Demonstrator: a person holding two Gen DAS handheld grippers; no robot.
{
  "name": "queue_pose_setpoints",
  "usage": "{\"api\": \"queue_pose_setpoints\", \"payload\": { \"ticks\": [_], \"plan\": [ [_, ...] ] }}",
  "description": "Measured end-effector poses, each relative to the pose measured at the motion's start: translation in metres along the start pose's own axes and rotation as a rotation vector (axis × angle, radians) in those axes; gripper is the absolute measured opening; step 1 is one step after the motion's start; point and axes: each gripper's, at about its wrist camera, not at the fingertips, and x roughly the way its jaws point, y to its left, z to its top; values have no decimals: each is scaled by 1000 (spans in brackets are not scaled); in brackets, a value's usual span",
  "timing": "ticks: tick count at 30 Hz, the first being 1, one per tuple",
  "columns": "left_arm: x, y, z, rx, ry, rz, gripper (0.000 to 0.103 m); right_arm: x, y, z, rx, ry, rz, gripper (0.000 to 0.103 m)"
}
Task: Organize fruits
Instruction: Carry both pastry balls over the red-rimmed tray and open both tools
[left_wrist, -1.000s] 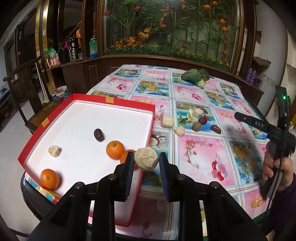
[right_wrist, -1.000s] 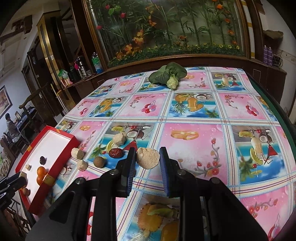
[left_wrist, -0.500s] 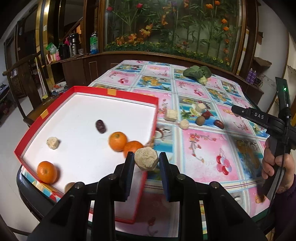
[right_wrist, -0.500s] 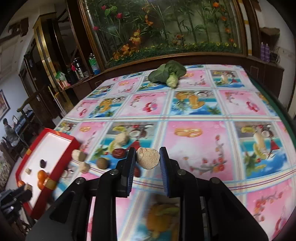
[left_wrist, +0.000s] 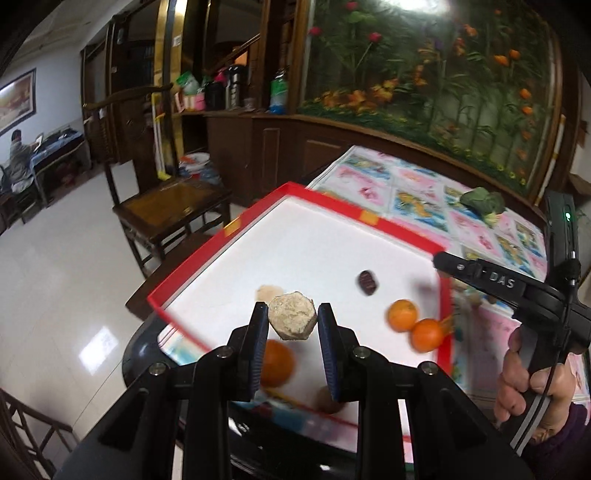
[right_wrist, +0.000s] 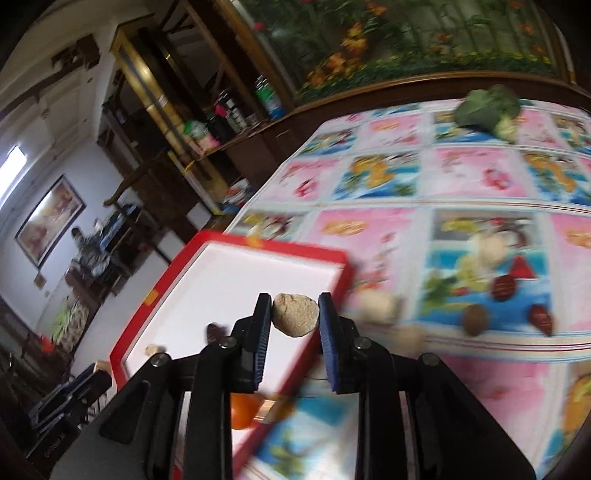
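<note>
Tan lumps (left_wrist: 292, 320) (right_wrist: 295, 314) sit clamped in both tongs (left_wrist: 292, 332) (right_wrist: 295, 328).

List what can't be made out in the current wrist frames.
- Left wrist view: the orange behind the left tongs is blurred and partly hidden by a finger; the brownish item near the tray edge is unidentifiable.
- Right wrist view: the pale lumps on the tablecloth are motion-smeared; the orange is half hidden behind the right tongs.
</note>
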Motion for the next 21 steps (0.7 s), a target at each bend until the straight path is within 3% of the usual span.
{"api": "queue_pose_setpoints", "payload": {
  "ticks": [5, 10, 17, 21],
  "plan": [
    [23, -6, 10, 43, 35, 22, 26, 43, 33, -4, -19, 105, 50, 28],
    [56, -7, 27, 55, 103, 32, 26, 72, 26, 1, 27, 184, 15, 28],
    [95, -24, 36, 33, 200, 67, 26, 74, 18, 7, -14, 187, 2, 28],
    [108, -28, 35, 43, 229, 120, 28, 73, 23, 4, -104, 171, -17, 28]
  ]
}}
